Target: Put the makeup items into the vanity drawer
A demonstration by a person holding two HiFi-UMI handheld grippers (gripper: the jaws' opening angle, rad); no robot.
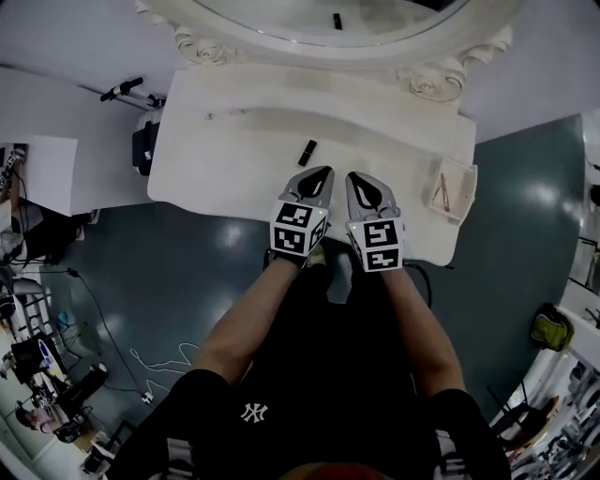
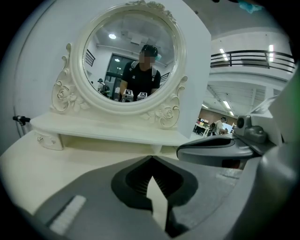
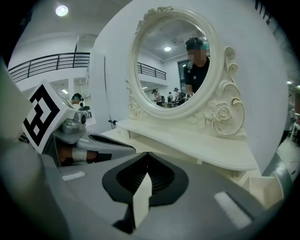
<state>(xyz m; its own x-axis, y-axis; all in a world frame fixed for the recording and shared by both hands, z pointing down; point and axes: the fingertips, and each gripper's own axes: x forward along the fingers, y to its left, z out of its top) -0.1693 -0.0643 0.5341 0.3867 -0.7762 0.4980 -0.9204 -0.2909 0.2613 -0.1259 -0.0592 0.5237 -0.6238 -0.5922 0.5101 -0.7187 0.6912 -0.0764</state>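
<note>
Both grippers sit side by side at near edge of vanity table (image 1: 234, 141). Left gripper (image 1: 322, 174): jaws pressed together, nothing between. Right gripper (image 1: 362, 178): same.

My read: task at start, nothing picked.

Black lipstick-like tube (image 1: 307, 152) lies on tabletop just beyond left gripper. Next I'd spread left jaws, reach forward, pinch tube.

Small open tray (image 1: 454, 187) holds pink items at right end; can't tell if it is the drawer.

Mirror (image 1: 281, 14) behind. Nothing blocks reach.

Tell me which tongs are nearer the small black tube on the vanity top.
Left. The left tongs sit just short of the black tube; the right tongs are farther right.
</note>
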